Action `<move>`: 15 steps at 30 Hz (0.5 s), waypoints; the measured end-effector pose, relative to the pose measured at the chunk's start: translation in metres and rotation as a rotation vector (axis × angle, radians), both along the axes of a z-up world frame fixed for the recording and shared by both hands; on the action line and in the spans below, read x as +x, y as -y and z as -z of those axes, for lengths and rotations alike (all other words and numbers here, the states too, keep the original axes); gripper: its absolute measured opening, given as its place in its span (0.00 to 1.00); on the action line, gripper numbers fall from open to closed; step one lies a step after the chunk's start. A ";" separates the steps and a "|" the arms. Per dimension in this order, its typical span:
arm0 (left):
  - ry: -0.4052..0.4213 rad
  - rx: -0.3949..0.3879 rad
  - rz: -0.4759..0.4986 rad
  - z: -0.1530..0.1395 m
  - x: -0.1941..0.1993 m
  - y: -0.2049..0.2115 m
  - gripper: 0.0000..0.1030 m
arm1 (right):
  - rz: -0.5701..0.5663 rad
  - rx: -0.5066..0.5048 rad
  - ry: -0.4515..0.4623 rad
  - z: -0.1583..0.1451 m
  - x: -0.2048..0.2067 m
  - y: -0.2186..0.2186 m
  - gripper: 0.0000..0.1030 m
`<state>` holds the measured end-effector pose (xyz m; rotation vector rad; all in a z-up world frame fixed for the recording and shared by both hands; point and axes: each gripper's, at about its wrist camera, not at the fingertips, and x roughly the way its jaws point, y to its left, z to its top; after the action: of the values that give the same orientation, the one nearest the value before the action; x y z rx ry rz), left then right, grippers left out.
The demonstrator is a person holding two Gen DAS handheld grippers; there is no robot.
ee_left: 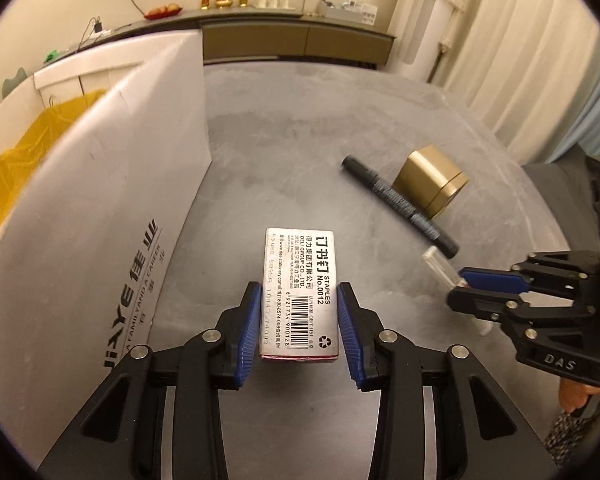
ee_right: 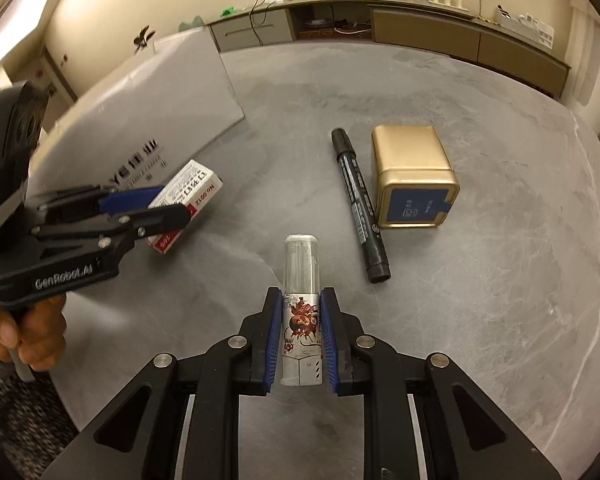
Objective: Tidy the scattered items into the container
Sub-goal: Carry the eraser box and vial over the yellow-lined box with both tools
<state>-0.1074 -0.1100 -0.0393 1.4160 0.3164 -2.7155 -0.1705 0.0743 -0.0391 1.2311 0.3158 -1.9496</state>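
My left gripper is shut on a white staples box, its blue pads against the box's long sides, right beside the white cardboard container. In the right wrist view the same gripper clamps that box. My right gripper is shut on a small bottle with red print and a clear cap, low over the table. From the left wrist view it sits at the right, with the bottle's clear cap sticking out. A black marker and a gold tin lie on the table.
The container has a tall white flap and a yellow bag inside. The round grey table carries the marker and tin at its right. A hand holds the left gripper's handle. A sideboard lines the far wall.
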 end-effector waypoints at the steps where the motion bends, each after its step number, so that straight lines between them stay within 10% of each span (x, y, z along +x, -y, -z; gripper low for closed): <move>1: -0.005 0.003 0.002 -0.003 0.000 0.000 0.38 | 0.003 -0.010 0.005 -0.001 -0.002 0.001 0.20; 15: -0.099 0.017 0.014 -0.048 0.027 0.002 0.38 | 0.013 -0.095 -0.035 -0.027 0.000 0.022 0.20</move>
<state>-0.0804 -0.1118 0.0086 1.2950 0.3375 -2.8071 -0.1700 0.0519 -0.0123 1.1420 0.2307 -1.9755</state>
